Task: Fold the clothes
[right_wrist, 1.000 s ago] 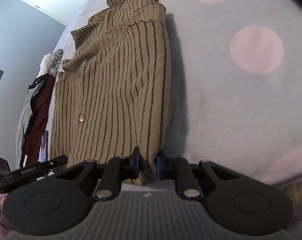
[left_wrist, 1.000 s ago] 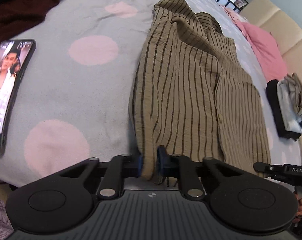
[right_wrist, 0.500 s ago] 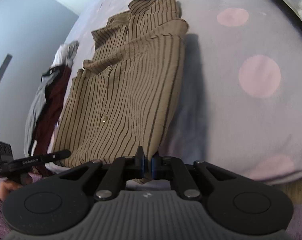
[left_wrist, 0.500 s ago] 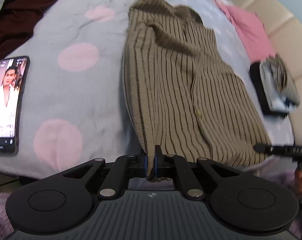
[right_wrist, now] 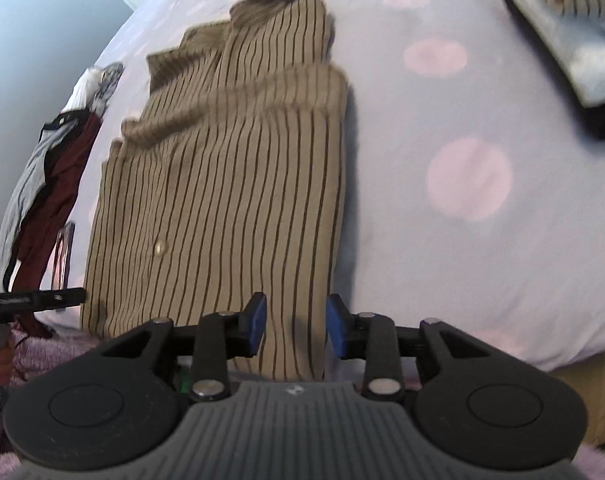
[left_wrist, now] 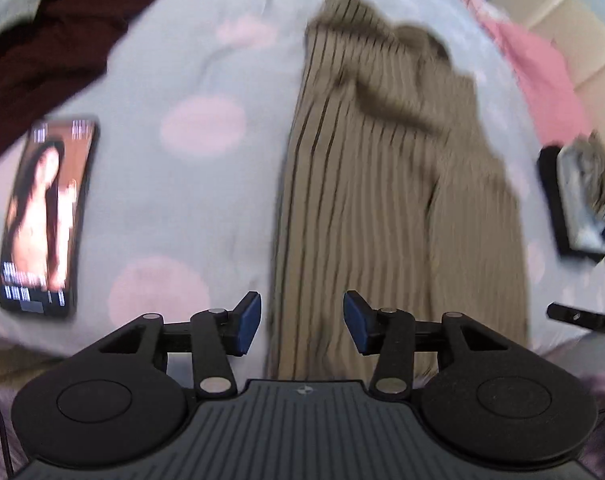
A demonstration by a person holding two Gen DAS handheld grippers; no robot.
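A tan shirt with dark stripes [left_wrist: 382, 200] lies folded lengthwise on the grey bedspread with pink dots [left_wrist: 182, 200], its collar at the far end. It also shows in the right wrist view [right_wrist: 230, 184]. My left gripper [left_wrist: 301, 326] is open over the shirt's near left hem corner. My right gripper [right_wrist: 296, 326] is open over the near right hem corner; the cloth lies between the blue pads, not pinched. Both views are motion-blurred.
A lit phone [left_wrist: 46, 216] lies left of the shirt. Dark red and grey clothes [left_wrist: 54, 40] are piled at far left. A folded stack [left_wrist: 582, 200] and a pink garment [left_wrist: 542, 80] lie at right. The bed edge is just under both grippers.
Both grippers were shut on the shirt's near hem corners and have opened, letting the hem go. The shirt now lies flat at the bed's near edge.
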